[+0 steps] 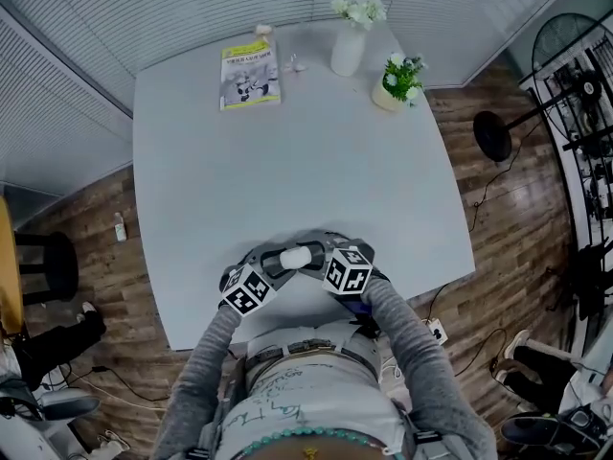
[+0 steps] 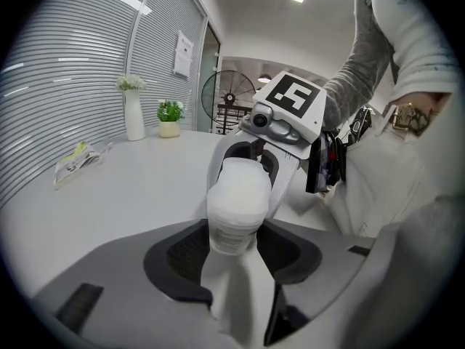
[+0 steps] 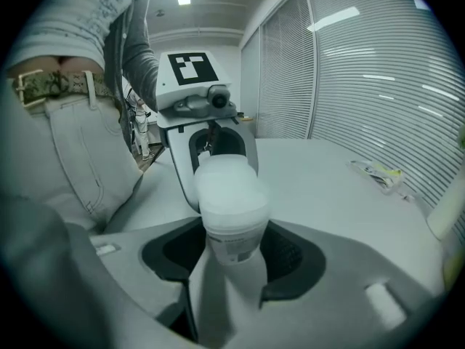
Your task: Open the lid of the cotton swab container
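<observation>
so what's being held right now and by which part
The small white translucent plastic cotton swab container, lying crosswise between the grippers: the left gripper clamps one end, the right gripper the other.

1. Grey table (image 1: 287,180) on a wood floor (image 1: 484,218).
2. Booklet (image 1: 250,74) lying flat near the table's far edge, with two small white bits (image 1: 293,63) just beside it, too small to tell.
3. White vase (image 1: 348,48) of white flowers, upright at the far edge.
4. Potted plant (image 1: 397,82) near the vase.
5. Black fan (image 1: 563,38) and black stand (image 1: 492,135) on the floor at right.
6. Black stool (image 1: 48,264) and small bottle (image 1: 120,226) on the floor at left.
7. Blinds (image 1: 67,113) along the walls.
</observation>
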Demonstrator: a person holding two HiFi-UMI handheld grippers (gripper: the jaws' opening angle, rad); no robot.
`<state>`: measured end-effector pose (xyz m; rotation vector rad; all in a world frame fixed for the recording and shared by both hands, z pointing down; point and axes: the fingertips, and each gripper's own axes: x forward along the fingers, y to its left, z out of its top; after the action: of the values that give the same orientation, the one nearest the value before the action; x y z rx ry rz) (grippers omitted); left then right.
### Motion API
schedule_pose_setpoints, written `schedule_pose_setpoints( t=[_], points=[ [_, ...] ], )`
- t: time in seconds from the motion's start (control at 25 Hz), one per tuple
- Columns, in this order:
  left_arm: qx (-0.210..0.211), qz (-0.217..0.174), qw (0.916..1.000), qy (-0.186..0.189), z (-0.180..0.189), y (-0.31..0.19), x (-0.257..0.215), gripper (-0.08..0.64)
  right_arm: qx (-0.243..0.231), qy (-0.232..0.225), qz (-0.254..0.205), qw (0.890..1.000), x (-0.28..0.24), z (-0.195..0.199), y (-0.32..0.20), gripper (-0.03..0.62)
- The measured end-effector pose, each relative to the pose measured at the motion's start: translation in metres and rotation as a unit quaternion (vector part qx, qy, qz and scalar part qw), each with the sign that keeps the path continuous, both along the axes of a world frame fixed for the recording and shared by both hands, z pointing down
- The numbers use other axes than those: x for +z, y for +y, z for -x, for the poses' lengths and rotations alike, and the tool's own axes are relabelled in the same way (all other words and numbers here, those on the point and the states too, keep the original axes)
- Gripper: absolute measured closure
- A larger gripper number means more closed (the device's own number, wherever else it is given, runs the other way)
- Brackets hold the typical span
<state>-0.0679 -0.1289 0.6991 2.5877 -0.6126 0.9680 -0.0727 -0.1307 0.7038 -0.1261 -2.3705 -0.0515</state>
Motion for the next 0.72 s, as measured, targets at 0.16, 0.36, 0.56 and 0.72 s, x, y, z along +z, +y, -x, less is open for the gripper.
schedule_pose_setpoints(
  t=[0.16,0.36,0.56,0.72],
  points=[
    [-0.003,0.002,1.0,0.0,0.0,0.004,-0.017,0.36,-0.006,-0.008,0.003,1.0,-0.017,0.0,0.004,0.36],
    [-0.011,0.0,0.9999,0.01,-0.002,0.005,-0.04,0.36,-0.018,-0.016,-0.014,1.0,-0.042,-0.001,0.005,0.362],
    [-0.007,-0.016,0.9997,0.019,-0.005,0.008,-0.067,0.36,-0.019,-0.038,-0.026,0.999,-0.068,-0.004,0.008,0.36],
    [-0.004,-0.03,0.9993,0.022,-0.006,0.006,-0.091,0.362,-0.018,-0.059,-0.039,0.997,-0.093,-0.005,0.006,0.36]
  ],
)
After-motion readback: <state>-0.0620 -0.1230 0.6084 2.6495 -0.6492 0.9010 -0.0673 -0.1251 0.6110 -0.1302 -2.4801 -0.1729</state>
